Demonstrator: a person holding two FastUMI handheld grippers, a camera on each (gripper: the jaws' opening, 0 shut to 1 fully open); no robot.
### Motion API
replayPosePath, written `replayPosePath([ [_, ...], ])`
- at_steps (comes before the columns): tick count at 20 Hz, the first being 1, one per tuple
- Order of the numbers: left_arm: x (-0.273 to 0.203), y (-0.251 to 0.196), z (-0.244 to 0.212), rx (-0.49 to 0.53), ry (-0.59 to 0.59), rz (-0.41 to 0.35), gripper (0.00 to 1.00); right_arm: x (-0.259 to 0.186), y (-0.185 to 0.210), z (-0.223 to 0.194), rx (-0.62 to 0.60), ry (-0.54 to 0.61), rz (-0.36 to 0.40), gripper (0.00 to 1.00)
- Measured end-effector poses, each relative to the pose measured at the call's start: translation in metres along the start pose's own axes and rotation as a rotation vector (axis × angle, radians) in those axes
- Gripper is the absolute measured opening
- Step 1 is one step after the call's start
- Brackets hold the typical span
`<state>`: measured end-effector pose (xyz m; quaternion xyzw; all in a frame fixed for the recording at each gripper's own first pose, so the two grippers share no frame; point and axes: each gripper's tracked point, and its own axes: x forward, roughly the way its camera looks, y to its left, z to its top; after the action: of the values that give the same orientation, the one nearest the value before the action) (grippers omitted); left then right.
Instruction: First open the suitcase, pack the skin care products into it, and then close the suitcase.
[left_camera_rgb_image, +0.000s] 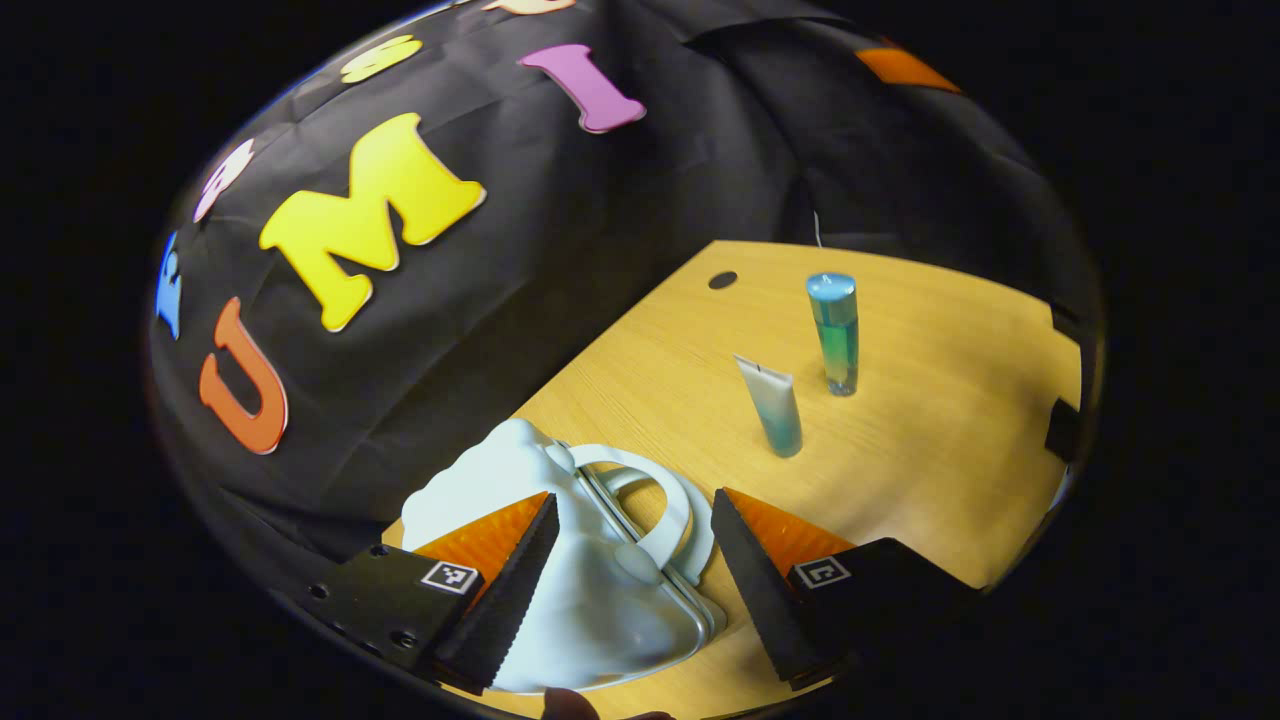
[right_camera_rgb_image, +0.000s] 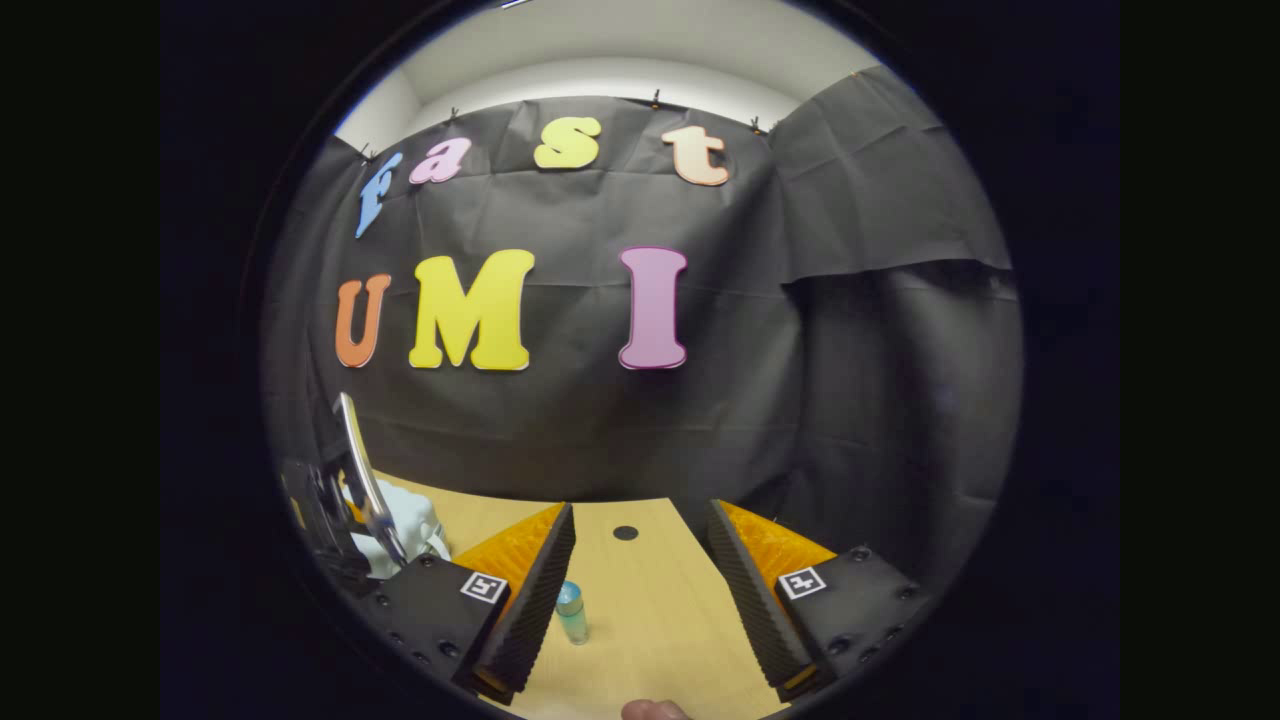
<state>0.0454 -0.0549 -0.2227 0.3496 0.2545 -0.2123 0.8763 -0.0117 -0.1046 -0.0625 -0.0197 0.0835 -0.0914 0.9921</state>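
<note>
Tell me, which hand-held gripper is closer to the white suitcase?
Left. The left hand-held gripper is open right over the white suitcase, around its handle. The right hand-held gripper hangs open above bare table, with the suitcase off to its left.

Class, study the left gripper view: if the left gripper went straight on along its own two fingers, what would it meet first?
Most likely the white suitcase, whose handle lies between the open fingers of the left gripper. The tube and bottle stand farther off to the side; depth is uncertain.
</note>
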Motion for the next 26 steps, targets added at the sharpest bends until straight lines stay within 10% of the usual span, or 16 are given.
replayPosePath([
  [11,0.053,-0.016,-0.034,0.408,0.201,-0.087,0.93,-0.007,-0.049,-0.008,-0.007,0.02,-0.126,0.8],
  [20,0.068,-0.021,-0.055,0.452,0.315,-0.13,0.3,-0.013,-0.048,-0.009,-0.002,0.02,-0.149,0.8],
  [26,0.047,0.004,-0.035,0.393,0.216,-0.056,0.16,-0.021,-0.041,-0.004,-0.002,0.002,-0.149,0.78],
])
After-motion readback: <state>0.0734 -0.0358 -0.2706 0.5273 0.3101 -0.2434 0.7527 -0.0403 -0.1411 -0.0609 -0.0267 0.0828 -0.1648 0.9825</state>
